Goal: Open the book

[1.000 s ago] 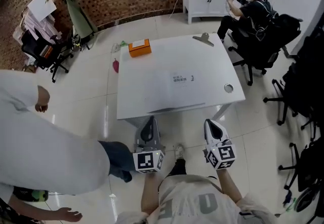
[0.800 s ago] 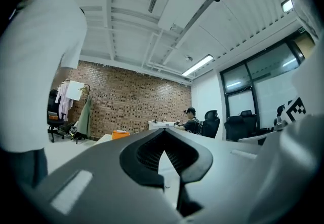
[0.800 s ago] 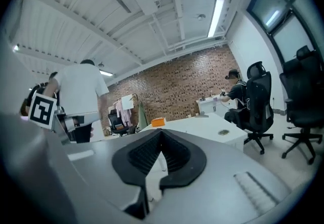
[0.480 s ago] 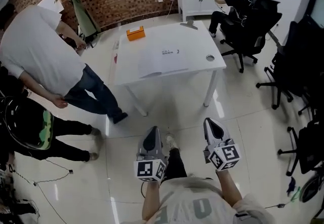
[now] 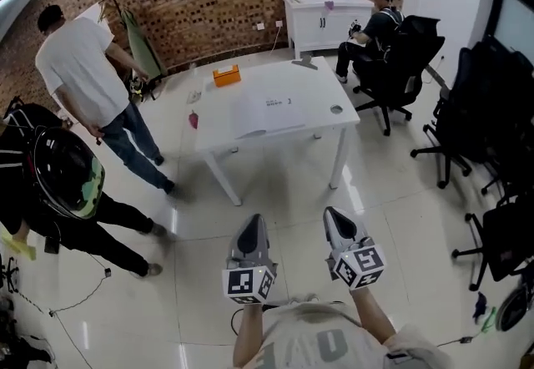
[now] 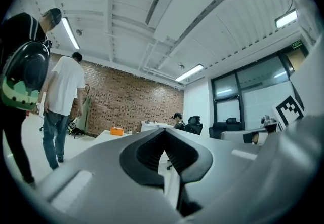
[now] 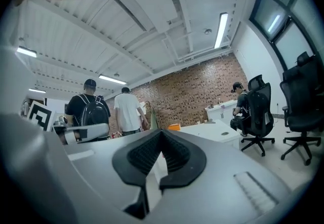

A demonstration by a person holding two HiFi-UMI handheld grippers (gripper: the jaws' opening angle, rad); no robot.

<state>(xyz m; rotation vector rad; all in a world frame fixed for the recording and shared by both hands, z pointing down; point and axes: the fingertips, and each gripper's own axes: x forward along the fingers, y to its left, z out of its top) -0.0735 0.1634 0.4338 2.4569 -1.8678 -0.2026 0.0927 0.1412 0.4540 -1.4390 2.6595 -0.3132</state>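
A white book (image 5: 265, 113) lies closed and flat on the white table (image 5: 321, 88), far ahead of me across the floor. In the head view both grippers hang low over the floor tiles, well short of the table. My left gripper (image 5: 251, 221) is shut with nothing in it. My right gripper (image 5: 335, 217) is also shut and empty. In the left gripper view the jaws of the left gripper (image 6: 163, 133) meet, with the table small behind them. In the right gripper view the right gripper (image 7: 160, 134) has its jaws together, and the table (image 7: 217, 129) shows to their right.
An orange box (image 5: 226, 75) and a metal clip (image 5: 304, 63) lie at the table's far side. A person in a white shirt (image 5: 83, 67) and one with a backpack (image 5: 62, 175) stand at the left. A seated person (image 5: 375, 21) and office chairs (image 5: 467, 108) fill the right.
Both grippers and the head view have drawn back from the table, which now looks smaller and farther. The person in the white shirt has moved off to the left.
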